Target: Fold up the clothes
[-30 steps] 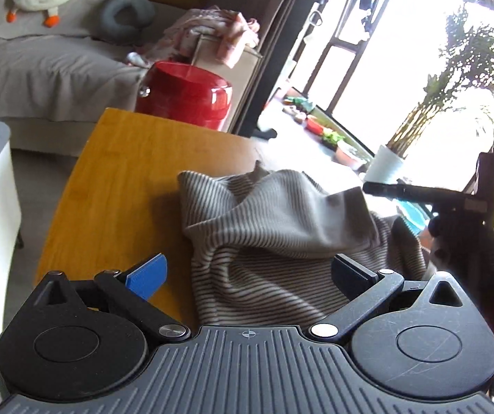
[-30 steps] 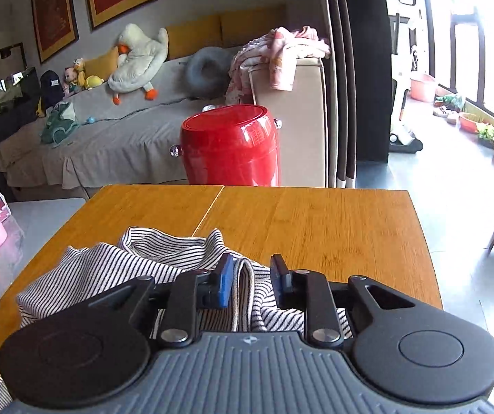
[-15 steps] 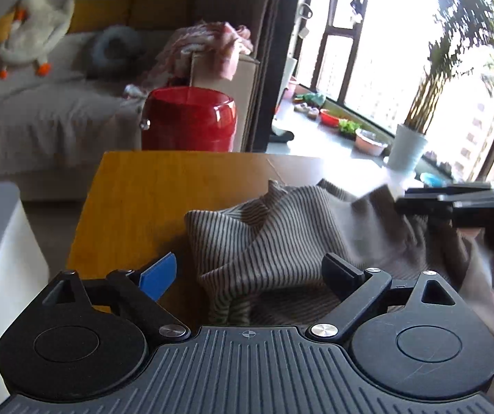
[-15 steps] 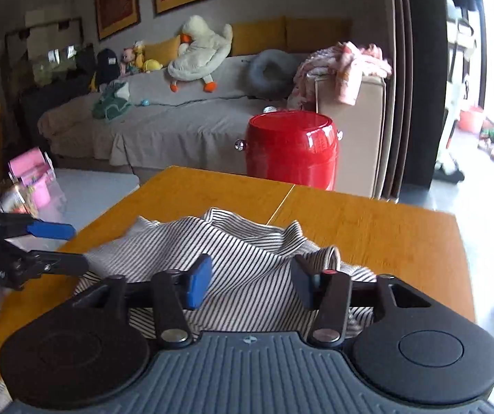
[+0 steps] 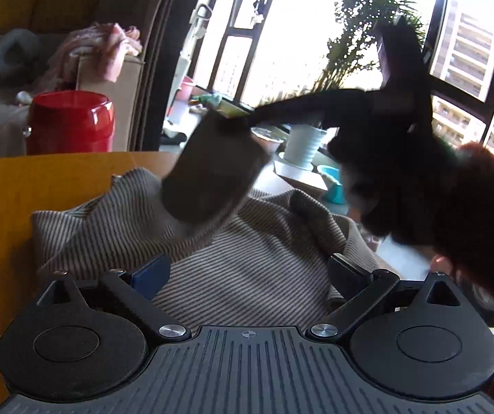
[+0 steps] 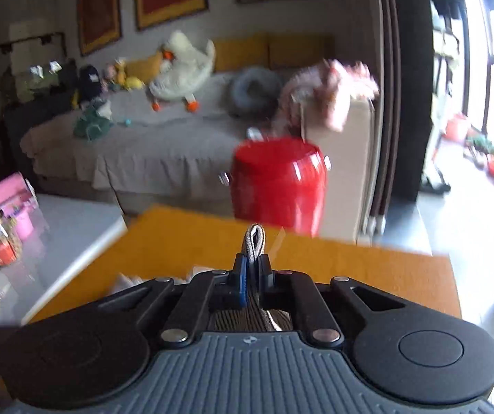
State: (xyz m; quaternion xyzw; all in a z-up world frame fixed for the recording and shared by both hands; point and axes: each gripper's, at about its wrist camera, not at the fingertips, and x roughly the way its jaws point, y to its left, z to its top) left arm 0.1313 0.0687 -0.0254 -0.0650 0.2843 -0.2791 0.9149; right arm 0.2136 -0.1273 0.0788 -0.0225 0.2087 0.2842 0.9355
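Note:
A grey-and-white striped garment (image 5: 247, 262) lies crumpled on the wooden table (image 5: 9, 214). My left gripper (image 5: 247, 272) is open, low over the garment, its fingers apart on either side of the cloth. My right gripper (image 6: 253, 269) is shut on a fold of the striped garment (image 6: 254, 241), which pokes out between the pads. In the left wrist view the right gripper (image 5: 247, 117) shows dark and blurred, lifting a flap of the cloth (image 5: 209, 176) above the pile.
A red stool (image 6: 278, 179) stands past the table's far edge. A grey side table (image 6: 57, 227) with jars stands to the left. A sofa (image 6: 143, 145) with plush toys is behind. Windows and a potted plant (image 5: 305, 141) are to the right.
My right gripper has shut on a fold of the garment and lifted it up off the pile. My left gripper has moved in over the cloth and stays open.

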